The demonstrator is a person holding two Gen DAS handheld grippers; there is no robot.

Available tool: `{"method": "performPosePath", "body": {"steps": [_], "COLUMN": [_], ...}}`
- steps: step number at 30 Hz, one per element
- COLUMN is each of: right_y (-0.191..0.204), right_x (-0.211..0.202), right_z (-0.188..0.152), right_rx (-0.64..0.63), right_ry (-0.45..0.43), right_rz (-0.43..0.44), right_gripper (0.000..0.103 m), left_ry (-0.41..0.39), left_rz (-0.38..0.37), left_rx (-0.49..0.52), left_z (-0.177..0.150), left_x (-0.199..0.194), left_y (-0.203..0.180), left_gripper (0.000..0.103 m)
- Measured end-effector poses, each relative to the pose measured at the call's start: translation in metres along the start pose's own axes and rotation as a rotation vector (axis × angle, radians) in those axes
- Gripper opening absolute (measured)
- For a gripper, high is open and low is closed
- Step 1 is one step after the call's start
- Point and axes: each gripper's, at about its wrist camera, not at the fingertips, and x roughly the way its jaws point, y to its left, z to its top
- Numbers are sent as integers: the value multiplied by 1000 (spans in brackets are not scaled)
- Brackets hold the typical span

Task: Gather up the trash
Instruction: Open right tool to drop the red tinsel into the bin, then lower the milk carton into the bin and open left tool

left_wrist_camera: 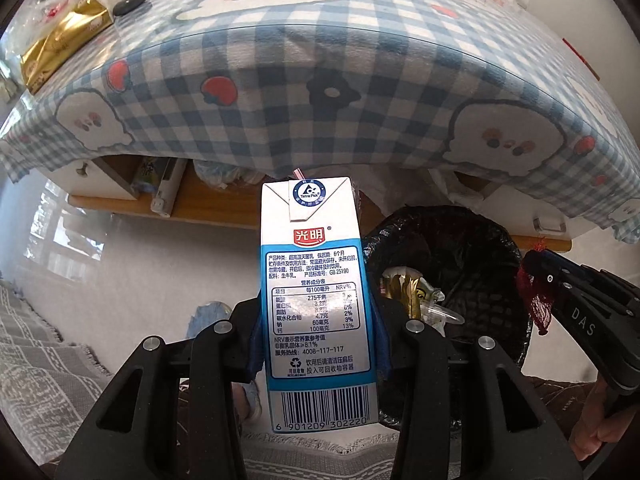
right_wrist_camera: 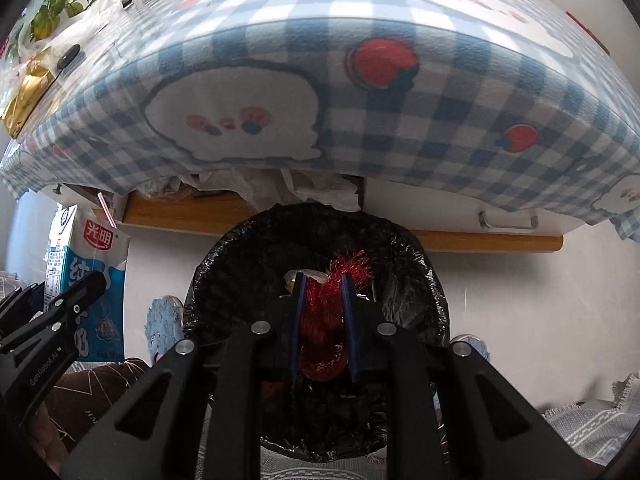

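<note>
Fingers (left_wrist_camera: 378, 344) of the left gripper (left_wrist_camera: 316, 364), left wrist view: blue pads pressed on both sides of a white-and-blue milk carton (left_wrist_camera: 316, 300), held upright with its printed panel and barcode facing the camera and a straw stub at its top. Carton position: beside the black-lined bin (left_wrist_camera: 472, 256), to its left, not yet over the opening. Bin contents visible: a gold wrapper (left_wrist_camera: 404, 284) and some clear plastic, so part of the collecting appears done. Right gripper at the frame's right edge, carrying a tuft of red tinsel (left_wrist_camera: 536, 300). Tabletop (left_wrist_camera: 320, 8) beyond, checked cloth, bearing a gold packet (left_wrist_camera: 60, 44) and a dark oval object (left_wrist_camera: 130, 2); whether these count as trash cannot be told. Right wrist view: right gripper (right_wrist_camera: 323, 320) closed narrow on the red tinsel, which bunches between the pads directly above the bin mouth. Carton and left gripper at the left edge. Outstanding, by judgement: both items still to be released into the bin.
</note>
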Motion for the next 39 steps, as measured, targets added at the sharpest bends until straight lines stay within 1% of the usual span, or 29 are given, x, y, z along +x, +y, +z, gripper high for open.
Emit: {"method": "performPosePath", "body": {"steps": [4, 9, 11, 12, 14, 18, 20, 21, 26, 29, 32, 37, 39], "right_y": [8, 10, 8, 7, 2, -18, -33, -41, -85, -109, -124, -141, -148], "right_x": [-4, -4, -2, -1, 1, 5, 8, 9, 13, 13, 8, -7, -11], "right_z": [1, -1, -2, -3, -5, -11, -16, -19, -34, -38, -37, -36, -37], "right_rx": [-27, -37, -29, -25, -18, 4, 21, 26, 80, 130, 169, 166, 180], "right_ry": [-21, -31, -29, -28, -24, -12, -3, -2, 21, 30, 29, 5, 1], "right_rz": [14, 5, 3, 2, -9, -35, -51, -58, -115, -155, -157, -176, -186], "right_gripper": [17, 29, 39, 42, 54, 66, 75, 76, 88, 91, 92, 92, 92], "left_ry": [-1, 14, 17, 17, 21, 35, 42, 47, 63, 72, 84, 85, 89], "left_rz": [-4, 0, -2, -1, -3, -17, -30, -40, -62, -68, -74, -73, -82], "left_rx": [1, 3, 5, 11, 15, 23, 20, 17, 38, 60, 83, 131, 136], "left_z": [0, -4, -2, -3, -3, -4, -5, -6, -9, -12, -15, -20, -21], "left_x": [0, 6, 11, 13, 17, 26, 29, 31, 41, 47, 53, 58, 59], "left_y": [-1, -4, -8, -11, -17, -32, -40, -45, -76, -97, -115, -141, -148], "left_gripper": [41, 41, 41, 41, 41, 41, 41, 41, 41, 41, 41, 41, 41]}}
